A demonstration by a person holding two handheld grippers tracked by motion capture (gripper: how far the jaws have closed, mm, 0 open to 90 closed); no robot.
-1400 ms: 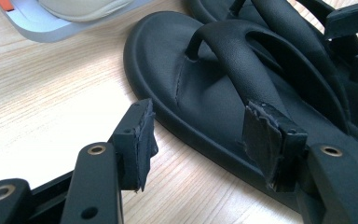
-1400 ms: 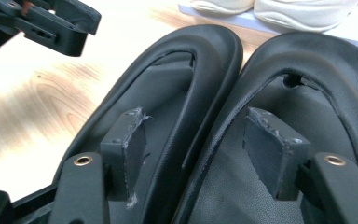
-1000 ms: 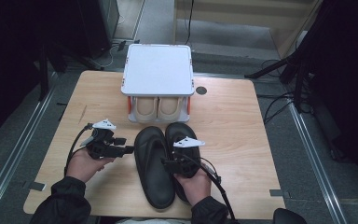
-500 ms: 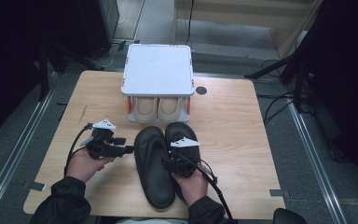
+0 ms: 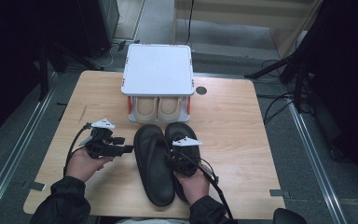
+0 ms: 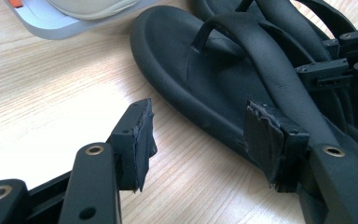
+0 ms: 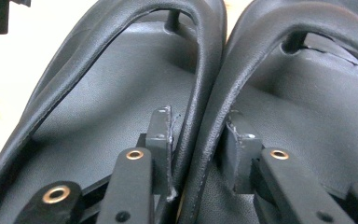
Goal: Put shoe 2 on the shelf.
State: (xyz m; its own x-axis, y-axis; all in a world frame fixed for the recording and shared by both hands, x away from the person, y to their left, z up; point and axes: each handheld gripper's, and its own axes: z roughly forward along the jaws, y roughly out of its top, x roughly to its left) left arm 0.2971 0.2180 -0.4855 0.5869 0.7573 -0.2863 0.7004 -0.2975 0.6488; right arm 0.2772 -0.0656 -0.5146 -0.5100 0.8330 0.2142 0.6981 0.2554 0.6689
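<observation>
Two black, smooth-skinned flip-flop sandals with thick matte rubbery soles are seen side by side on the pale wood-grain table (image 5: 242, 126), toes pointing away from the person: the left sandal (image 5: 153, 163) and the right sandal (image 5: 179, 135), their inner edges touching. Beyond their toes, a white, square-topped plastic shoe rack (image 5: 157, 70) with orange side fittings is placed, and a pair of beige rounded shoes (image 5: 158, 108) is tucked under its flat top.

The right gripper (image 7: 198, 149) is set down over the middle of the pair. Its jaws have just been closing, and the two neighbouring inner straps, rounded and leather-like with a fine stitched edge, are clamped together between its worn black pads (image 7: 161, 135).

The left gripper (image 6: 209, 140) is held low over the bare table just left of the left sandal. Its jaws are spread wide; the frayed, tape-wrapped pads (image 6: 142, 135) close on nothing, though one pad is seen against the sole's rim, and contact cannot be told.
</observation>
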